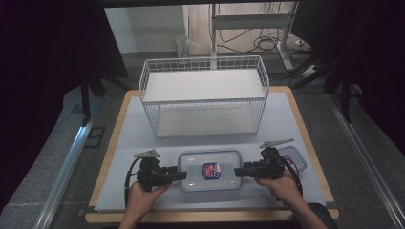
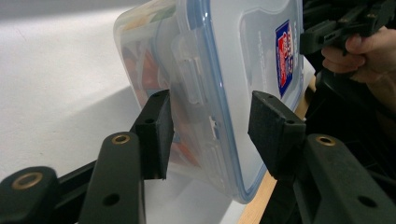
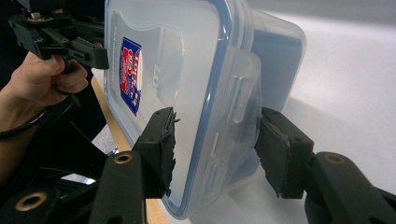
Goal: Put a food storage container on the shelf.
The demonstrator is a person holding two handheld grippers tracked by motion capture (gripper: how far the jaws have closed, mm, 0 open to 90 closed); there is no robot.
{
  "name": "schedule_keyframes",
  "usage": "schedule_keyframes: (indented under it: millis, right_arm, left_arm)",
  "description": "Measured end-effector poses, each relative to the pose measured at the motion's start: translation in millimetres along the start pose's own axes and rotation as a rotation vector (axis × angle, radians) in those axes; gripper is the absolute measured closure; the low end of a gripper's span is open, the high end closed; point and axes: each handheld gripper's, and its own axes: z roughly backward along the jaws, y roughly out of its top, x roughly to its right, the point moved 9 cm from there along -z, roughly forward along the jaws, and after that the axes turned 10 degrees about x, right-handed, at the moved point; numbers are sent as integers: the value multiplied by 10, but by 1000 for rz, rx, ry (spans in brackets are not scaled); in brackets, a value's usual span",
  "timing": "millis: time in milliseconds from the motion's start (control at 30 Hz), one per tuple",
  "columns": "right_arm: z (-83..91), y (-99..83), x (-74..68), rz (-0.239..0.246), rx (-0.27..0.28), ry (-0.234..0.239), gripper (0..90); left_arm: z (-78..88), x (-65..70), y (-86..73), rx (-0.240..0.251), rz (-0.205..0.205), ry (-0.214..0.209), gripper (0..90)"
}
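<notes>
A: What are the hands doing at the near edge of the tabletop (image 1: 143, 143)?

B: The left tongs (image 1: 183, 174) are clamped on the left end of the box (image 1: 210, 183), the right tongs (image 1: 237, 171) on its right end. Both sets stand half closed, with an end latch between the pads.

A: Where is the box?

B: Near the front edge, between the two hands, lid on, sticker (image 1: 211, 171) facing up. A small lid (image 1: 295, 157) lies just behind the right hand.

A: Farther back?

B: A white wire basket (image 1: 204, 95), well apart from the box.
</notes>
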Motion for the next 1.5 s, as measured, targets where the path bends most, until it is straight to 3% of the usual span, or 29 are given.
schedule_keyframes:
  millis: [267, 700, 1067, 1300, 1333, 1500]
  right_arm:
    - [12, 11, -6, -21, 26, 1, 512]
    - [27, 152, -75, 42, 87, -35, 504]
    - [86, 470, -181, 96, 139, -31, 505]
    - [148, 757, -273, 137, 176, -32, 505]
    - [162, 849, -297, 144, 186, -31, 506]
    - [183, 1040, -335, 156, 207, -31, 506]
  left_arm:
    - [-1, -8, 44, 15, 12, 16, 529]
    - [43, 27, 206, 54, -14, 38, 532]
    - [153, 105, 565, 105, -58, 63, 528]
    - [241, 173, 880, 140, -93, 74, 525]
    - [263, 186, 989, 152, -100, 78, 524]
    - [307, 202, 1197, 172, -102, 84, 521]
